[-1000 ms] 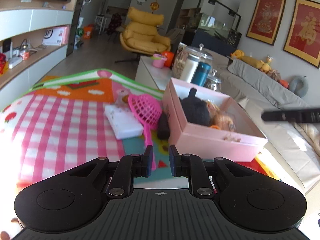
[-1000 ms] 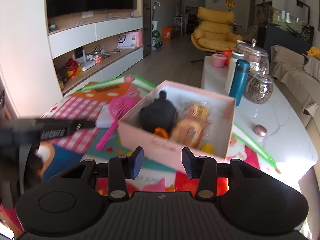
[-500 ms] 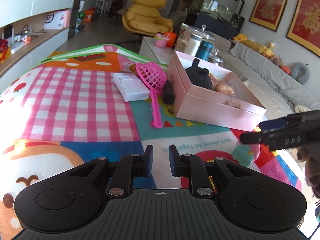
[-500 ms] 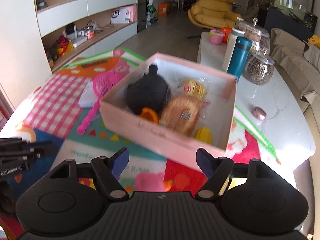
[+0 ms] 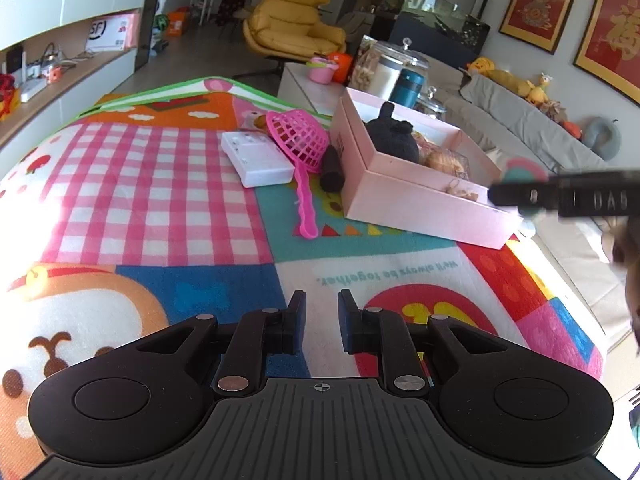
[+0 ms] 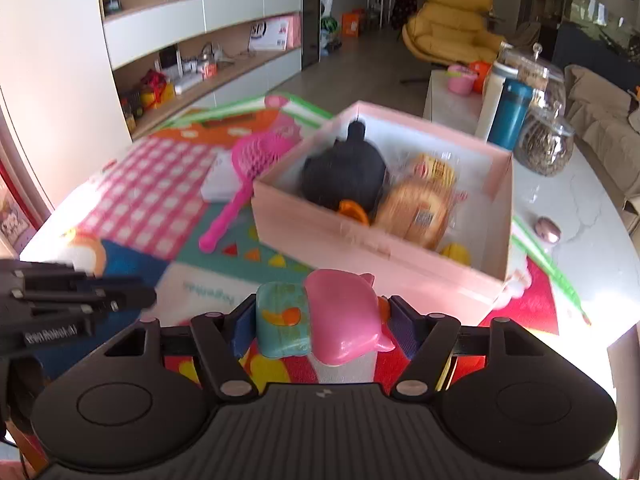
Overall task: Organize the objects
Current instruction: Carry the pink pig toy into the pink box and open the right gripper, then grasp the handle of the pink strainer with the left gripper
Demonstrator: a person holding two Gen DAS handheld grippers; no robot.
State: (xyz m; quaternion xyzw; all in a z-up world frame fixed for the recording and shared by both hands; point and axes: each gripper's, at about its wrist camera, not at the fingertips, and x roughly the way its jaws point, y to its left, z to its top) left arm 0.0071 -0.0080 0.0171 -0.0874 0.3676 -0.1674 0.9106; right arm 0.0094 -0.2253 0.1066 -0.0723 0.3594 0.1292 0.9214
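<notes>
My right gripper [image 6: 318, 322] is shut on a pink and teal pig toy [image 6: 328, 316] and holds it above the mat, just in front of the pink box [image 6: 360, 244]. The box holds a black plush [image 6: 344, 174], wrapped bread [image 6: 416, 210] and a yellow piece [image 6: 456, 254]. In the left wrist view the right gripper [image 5: 568, 194] with the toy [image 5: 520, 174] shows at the box's [image 5: 416, 204] right corner. My left gripper [image 5: 322, 320] hovers low over the play mat [image 5: 160, 200], its jaws a narrow gap apart and empty.
A pink scoop net [image 5: 302, 148], a white flat case [image 5: 256, 158] and a black roll [image 5: 332, 170] lie left of the box. Jars and a teal bottle [image 6: 510, 114] stand on the white table [image 6: 576, 220] behind. A sofa [image 5: 532, 128] runs along the right.
My right gripper opened wide, then shut on the pig toy and lifted it toward the box. My left gripper drew back from the box and lowered over the mat.
</notes>
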